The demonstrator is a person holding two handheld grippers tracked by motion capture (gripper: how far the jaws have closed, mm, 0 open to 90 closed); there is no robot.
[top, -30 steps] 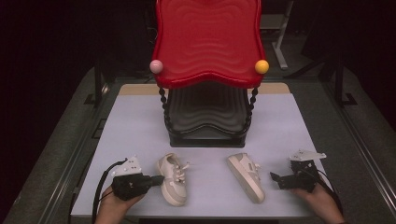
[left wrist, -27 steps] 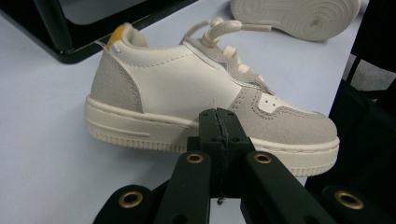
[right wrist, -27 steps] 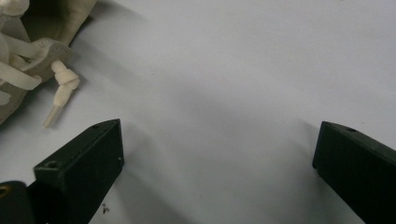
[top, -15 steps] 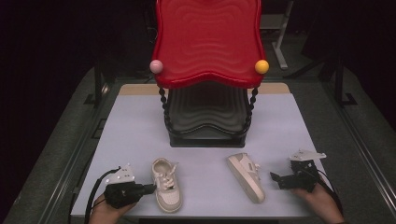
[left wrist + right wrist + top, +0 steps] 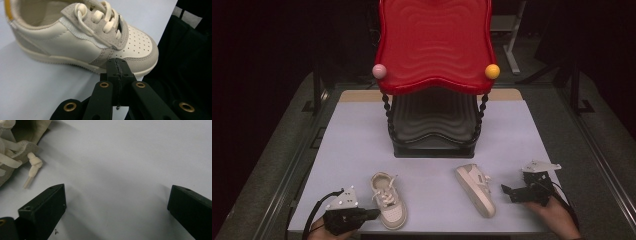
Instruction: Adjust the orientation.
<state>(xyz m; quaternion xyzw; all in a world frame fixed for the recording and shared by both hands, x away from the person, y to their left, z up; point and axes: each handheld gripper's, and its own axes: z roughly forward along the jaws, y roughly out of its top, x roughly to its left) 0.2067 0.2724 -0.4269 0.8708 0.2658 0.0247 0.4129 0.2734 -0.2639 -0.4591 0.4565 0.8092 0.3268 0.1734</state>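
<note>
Sneaker [image 5: 82, 37] just beyond closed jaws

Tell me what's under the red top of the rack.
Beneath the red top sits a dark, wavy lower shelf between twisted black posts. The red top hides the shelf's rear, so anything there is unseen.

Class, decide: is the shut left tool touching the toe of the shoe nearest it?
Cannot tell. In the left gripper view the left tool overlaps the shoe at its toe sole, which hides any contact or gap.

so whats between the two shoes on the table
Nothing: in the high view only bare table lies between the left shoe and the right shoe.
</note>
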